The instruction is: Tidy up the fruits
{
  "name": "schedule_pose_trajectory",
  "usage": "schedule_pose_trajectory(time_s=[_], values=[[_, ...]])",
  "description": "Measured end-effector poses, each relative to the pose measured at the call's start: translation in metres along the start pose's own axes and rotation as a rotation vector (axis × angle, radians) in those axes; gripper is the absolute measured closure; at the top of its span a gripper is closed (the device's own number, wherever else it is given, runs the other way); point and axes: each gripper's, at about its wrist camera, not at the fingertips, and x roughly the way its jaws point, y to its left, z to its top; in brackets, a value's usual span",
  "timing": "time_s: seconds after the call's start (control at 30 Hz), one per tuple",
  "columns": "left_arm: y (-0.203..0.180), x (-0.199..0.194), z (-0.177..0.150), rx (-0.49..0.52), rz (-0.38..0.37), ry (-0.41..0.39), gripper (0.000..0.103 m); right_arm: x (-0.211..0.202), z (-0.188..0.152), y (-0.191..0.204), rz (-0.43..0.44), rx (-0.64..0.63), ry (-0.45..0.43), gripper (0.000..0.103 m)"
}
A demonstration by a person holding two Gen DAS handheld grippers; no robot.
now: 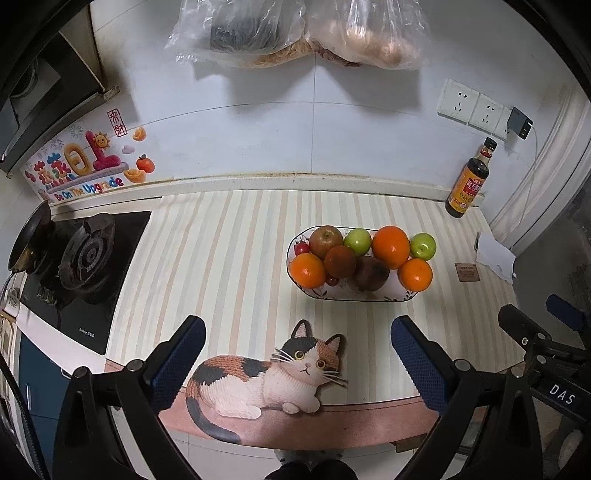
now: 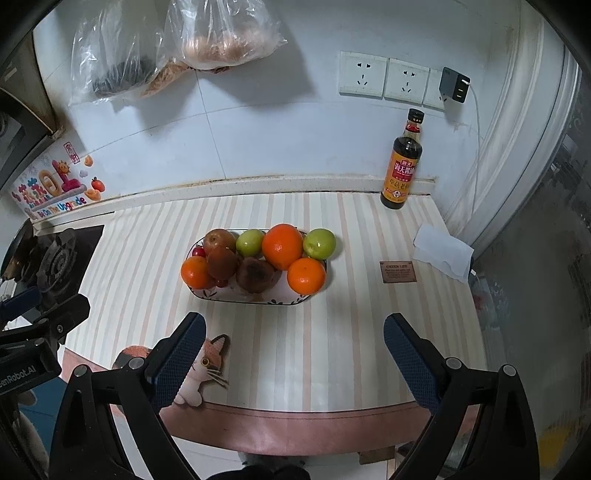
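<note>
An oval white plate [image 1: 369, 297] [image 2: 255, 297] on the striped mat holds a pile of fruit: three oranges, the biggest [image 1: 390, 246] [image 2: 282, 246] at the back, two green apples [image 1: 357, 242] [image 2: 319, 243], a red apple [image 1: 325, 241] [image 2: 219, 240], dark brownish fruits [image 1: 372, 273] [image 2: 256, 274] and small red tomatoes [image 1: 301, 248] [image 2: 199, 252]. My left gripper [image 1: 298, 332] is open and empty, held back near the counter's front edge over the cat picture. My right gripper [image 2: 294, 330] is likewise open and empty, short of the plate.
A soy sauce bottle [image 1: 469, 181] [image 2: 402, 166] stands at the back right by wall sockets [image 2: 384, 75]. A folded white paper [image 2: 441, 251] and a small brown card [image 2: 398, 271] lie right of the plate. A gas stove [image 1: 85, 254] is at the left. Plastic bags [image 1: 295, 33] hang on the wall.
</note>
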Motion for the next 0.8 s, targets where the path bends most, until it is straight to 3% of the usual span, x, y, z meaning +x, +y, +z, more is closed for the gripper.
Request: schedule_pose_trajectory(time_s=[0.8], values=[[-0.011,-0.009,-0.007,0.039,0.007,-0.024,0.0,-0.009,-0.008,-0.001,0.019,0.004,-0.005,0.004]])
